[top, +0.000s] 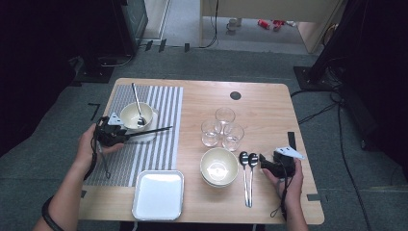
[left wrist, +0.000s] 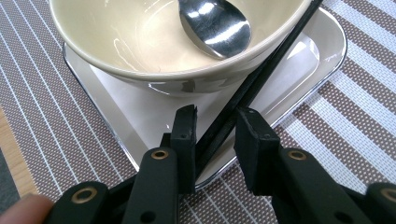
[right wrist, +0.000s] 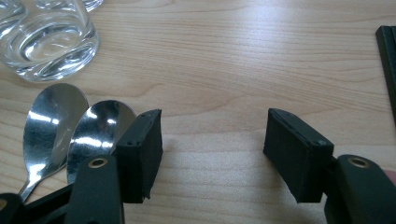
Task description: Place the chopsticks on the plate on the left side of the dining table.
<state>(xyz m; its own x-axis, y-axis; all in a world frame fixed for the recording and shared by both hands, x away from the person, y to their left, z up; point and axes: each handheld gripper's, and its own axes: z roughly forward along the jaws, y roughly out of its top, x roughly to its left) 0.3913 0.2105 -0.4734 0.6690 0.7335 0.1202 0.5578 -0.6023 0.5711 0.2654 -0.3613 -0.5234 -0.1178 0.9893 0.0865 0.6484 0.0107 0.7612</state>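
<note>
Chopsticks [left wrist: 243, 100] sit between the left gripper's [top: 111, 136] slightly parted jaws, touching one, their long axis running ahead past the bowl [left wrist: 140, 42] on its tray [left wrist: 322, 51]. Right gripper [right wrist: 212, 149] rests wide apart, two spoons [top: 247, 161] just beside its jaw.

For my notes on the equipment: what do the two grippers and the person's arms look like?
Both the left gripper and the right gripper are black, each topped by a grey three-cornered plate with a thin black cable trailing. Jaws are blocky with brass-coloured rivets. Forearms are unsleeved; a dark wristband circles the left.
</note>
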